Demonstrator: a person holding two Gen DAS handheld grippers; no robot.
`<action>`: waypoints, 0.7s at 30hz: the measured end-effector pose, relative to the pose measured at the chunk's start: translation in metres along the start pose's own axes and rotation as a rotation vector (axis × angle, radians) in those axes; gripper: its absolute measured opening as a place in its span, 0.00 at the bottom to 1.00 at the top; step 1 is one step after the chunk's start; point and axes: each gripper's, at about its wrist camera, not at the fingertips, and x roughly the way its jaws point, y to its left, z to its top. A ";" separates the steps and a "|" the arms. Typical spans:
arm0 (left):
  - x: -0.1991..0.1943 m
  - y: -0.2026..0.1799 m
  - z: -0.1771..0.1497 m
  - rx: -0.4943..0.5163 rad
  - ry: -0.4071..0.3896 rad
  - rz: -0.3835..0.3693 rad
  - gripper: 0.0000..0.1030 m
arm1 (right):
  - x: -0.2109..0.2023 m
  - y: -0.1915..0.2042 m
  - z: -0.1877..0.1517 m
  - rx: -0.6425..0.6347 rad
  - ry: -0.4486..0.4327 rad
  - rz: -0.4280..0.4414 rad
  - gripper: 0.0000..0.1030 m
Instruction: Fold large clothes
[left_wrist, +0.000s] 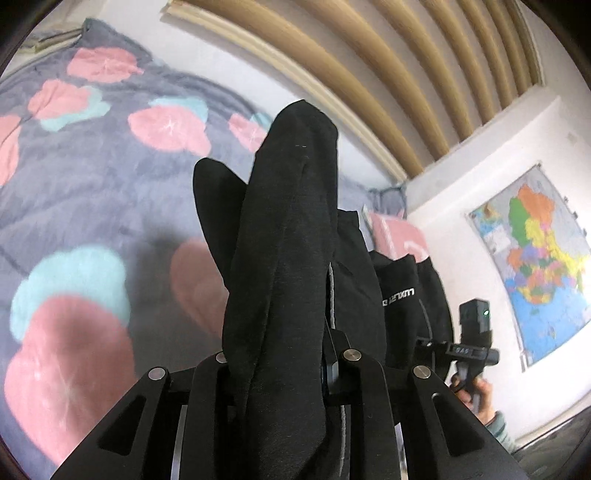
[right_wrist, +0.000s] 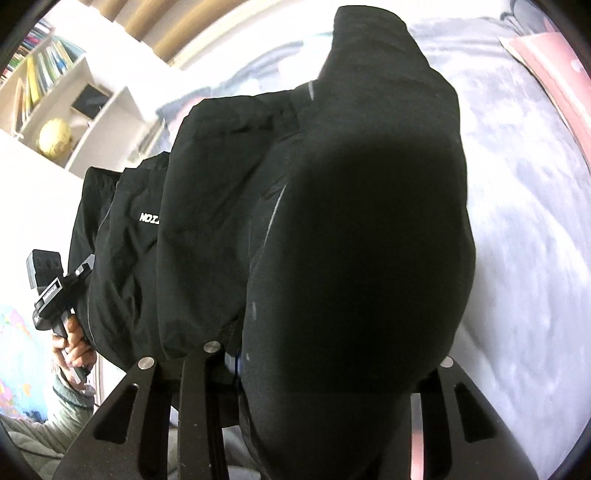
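Black jacket (left_wrist: 288, 266) hangs lifted above the flowered bed cover (left_wrist: 92, 192), its top edge stretched between the left gripper (left_wrist: 280, 373) and right gripper (right_wrist: 325, 362), both sets of fingers clamped on bunched cloth.

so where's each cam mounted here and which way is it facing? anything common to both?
Left wrist: sits on the left hand-held gripper, looks along its fingers over the black garment to the flowered blanket and wall map; the other hand shows at right.
Right wrist: sits on the right hand-held gripper, looks over the same black garment toward the bookshelf; the other hand shows at left.
Shared: the garment clamped in both, the bed, each other's gripper.
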 end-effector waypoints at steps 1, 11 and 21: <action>0.002 0.005 -0.007 -0.017 0.016 0.001 0.23 | 0.003 -0.002 -0.010 0.002 0.019 -0.011 0.43; 0.053 0.101 -0.068 -0.288 0.125 0.073 0.25 | 0.068 -0.052 -0.061 0.153 0.140 -0.092 0.46; 0.041 0.211 -0.111 -0.695 0.164 -0.075 0.41 | 0.044 -0.149 -0.110 0.512 0.111 -0.018 0.73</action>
